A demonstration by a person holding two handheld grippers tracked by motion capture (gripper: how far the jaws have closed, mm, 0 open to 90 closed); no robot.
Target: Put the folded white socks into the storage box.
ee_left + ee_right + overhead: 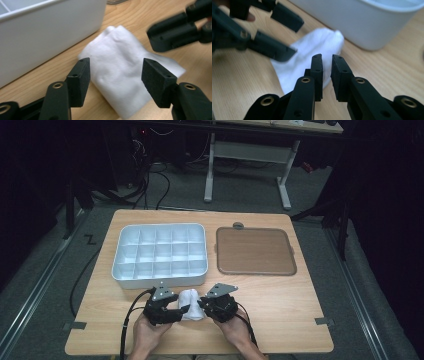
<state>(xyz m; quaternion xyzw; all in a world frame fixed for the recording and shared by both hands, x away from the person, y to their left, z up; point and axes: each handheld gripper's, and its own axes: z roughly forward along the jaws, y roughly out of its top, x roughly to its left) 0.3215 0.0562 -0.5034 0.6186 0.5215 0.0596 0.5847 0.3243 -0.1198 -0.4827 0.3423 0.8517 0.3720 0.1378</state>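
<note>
High view first, working left to right. We are seeing the wooden table [280,295] lying under the camera, with a white compartment tray [159,254] sitting on its left half and a brown flat tray [255,251] lying just to the right of it, the two near each other but not touching.

Along the near edge we are watching two hands coming in from the bottom. The left gripper [172,312] is sitting on the left, the folded white cloth [191,304] is lying between the two tools just in front of the compartment tray, and the right gripper [206,304] is sitting on the right, its tip at the cloth's edge.

Left gripper view: we are looking along the left gripper [115,75], whose jaws are standing wide apart, one on each side of the cloth [120,65]. The pads are not pressing on the fabric. The white tray wall [50,32] is rising at the left, and the other tool's jaws are showing at the upper right.

Right gripper view: the right gripper [326,65] is holding its jaws nearly together, only a narrow slit showing between the pads. We are seeing no cloth inside that slit; the cloth [312,50] is lying just beyond and below the tips, with the tray wall [362,22] behind.
</note>
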